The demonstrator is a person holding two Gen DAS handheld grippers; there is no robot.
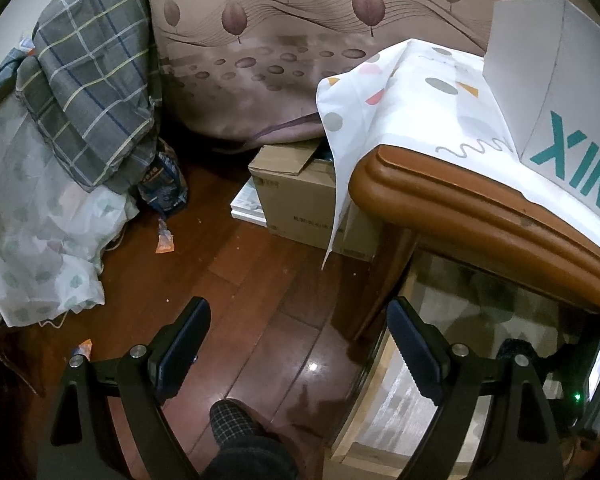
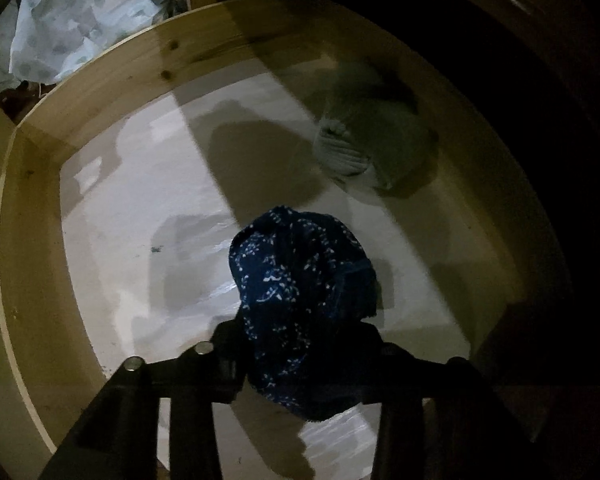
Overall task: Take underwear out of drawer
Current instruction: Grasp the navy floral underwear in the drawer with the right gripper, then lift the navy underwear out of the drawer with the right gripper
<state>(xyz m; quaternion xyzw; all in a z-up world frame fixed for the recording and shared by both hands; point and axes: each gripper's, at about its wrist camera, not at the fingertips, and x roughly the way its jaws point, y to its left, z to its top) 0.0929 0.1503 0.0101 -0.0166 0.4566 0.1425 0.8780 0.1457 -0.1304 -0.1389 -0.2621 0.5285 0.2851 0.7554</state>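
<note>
Right tool [image 2: 300, 354] is down inside the open drawer [image 2: 96, 80], its two fingers pinched on a bunched dark blue underwear piece with white specks [image 2: 300, 280]. Farther back on the pale drawer bottom lies a greyish folded garment [image 2: 364, 148], well apart, half in shadow.

My right tool [image 2: 300, 344] grips navy underwear [image 2: 300, 280] flecked white (pale wood drawer [image 2: 100, 80]); a grey plaid blanket [image 1: 92, 80] sits upper left.
</note>
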